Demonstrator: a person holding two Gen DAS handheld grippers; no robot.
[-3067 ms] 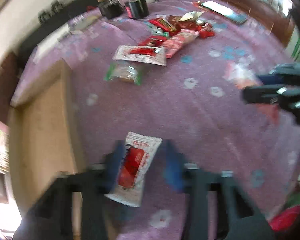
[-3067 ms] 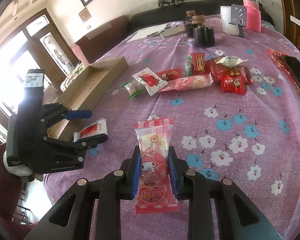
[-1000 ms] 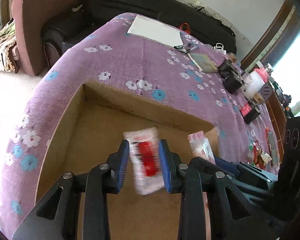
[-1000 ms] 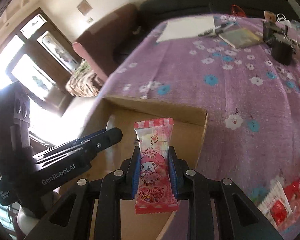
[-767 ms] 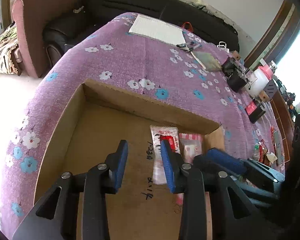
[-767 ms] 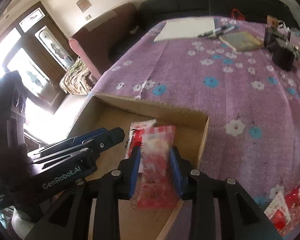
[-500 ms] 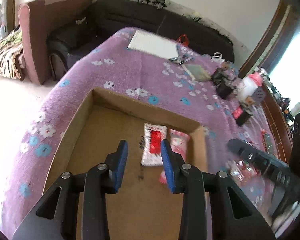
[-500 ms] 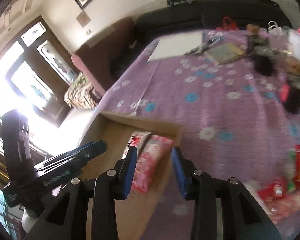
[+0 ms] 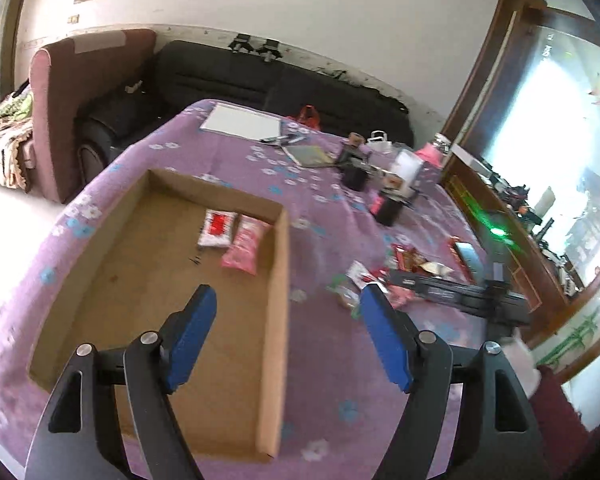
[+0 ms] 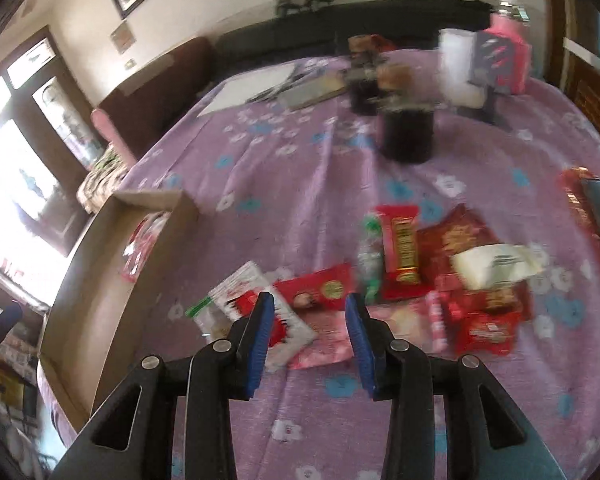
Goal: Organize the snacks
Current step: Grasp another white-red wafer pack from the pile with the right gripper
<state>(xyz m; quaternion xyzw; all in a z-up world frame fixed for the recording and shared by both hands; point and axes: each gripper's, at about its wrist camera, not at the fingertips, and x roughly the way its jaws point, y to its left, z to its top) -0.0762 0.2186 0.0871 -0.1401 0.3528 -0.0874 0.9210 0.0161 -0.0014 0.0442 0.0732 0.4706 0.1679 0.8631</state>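
Observation:
An open cardboard box (image 9: 278, 280) sits at the left end of the purple flowered tablecloth (image 9: 324, 344). At its far end lie a white-and-red packet (image 9: 217, 228) and a pink packet (image 9: 244, 246), side by side. My left gripper (image 9: 288, 296) hovers over the box's right wall, jaws opening wide with nothing between them. My right gripper (image 10: 309, 300) hangs above the loose snack pile, jaws opening a little and holding nothing. Under it lie a white-and-red packet (image 10: 252, 292), a red packet (image 10: 320, 286) and a long pink packet (image 10: 332, 336). A red bar (image 10: 400, 248) lies beyond.
Black containers (image 10: 406, 136), a white tub (image 10: 458, 68) and a pink item stand at the table's far end, near a white pad (image 9: 242, 122). A phone (image 9: 466, 254) lies right of the pile. A black sofa (image 9: 280, 80) and an armchair (image 9: 60, 92) stand behind.
Both packets left the jaws and now lie in the box. Both grippers pulled back and away; the right one swung over to the snack pile. The left jaws spread much wider.

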